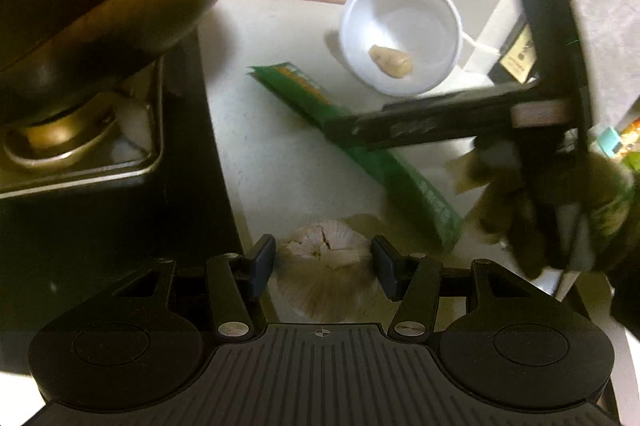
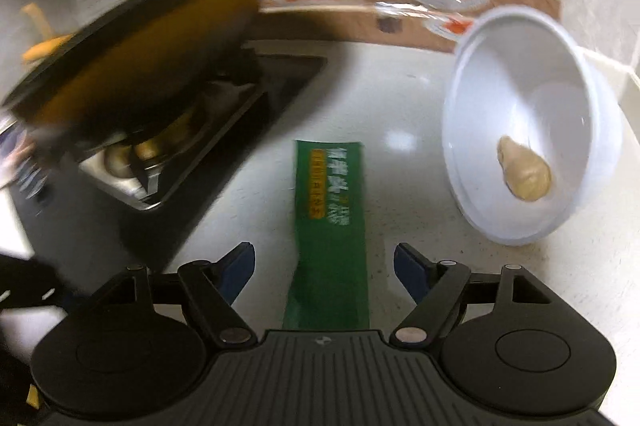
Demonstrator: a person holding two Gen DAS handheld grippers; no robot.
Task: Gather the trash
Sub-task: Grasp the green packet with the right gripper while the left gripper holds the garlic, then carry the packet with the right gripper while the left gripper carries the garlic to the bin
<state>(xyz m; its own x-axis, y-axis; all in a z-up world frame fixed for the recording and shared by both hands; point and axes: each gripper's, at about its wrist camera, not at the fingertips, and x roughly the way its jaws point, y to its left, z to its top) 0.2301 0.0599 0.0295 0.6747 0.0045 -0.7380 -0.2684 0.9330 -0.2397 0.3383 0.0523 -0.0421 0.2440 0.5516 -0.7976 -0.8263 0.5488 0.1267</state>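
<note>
Pale speckled countertop seen from two wrist cameras, both angled downward; kitchen setting, dim and partly blurred.

From the right wrist: right gripper with jaws spread wide, blue pads apart on either side of a long green wrapper lying flat on the counter; pads not touching it; yellow band and pale lettering along its length, near end running under the gripper body. To the right, a white bowl tilted toward the camera, holding one beige lump, possibly a piece of ginger. To the left, a dark wok sitting over a stove burner, smeared by motion blur. Behind, a printed mat with pictures of plated food.

From the left wrist: left gripper also spread, jaws on either side of a garlic bulb resting on the counter, pads just beside it but seemingly not pressing. Beyond it, the same green wrapper running diagonally, its middle crossed by the dark body of the other gripper; gloved hand gripping that tool at the right edge, blurred. White bowl farther back; wok and burner at upper left.
</note>
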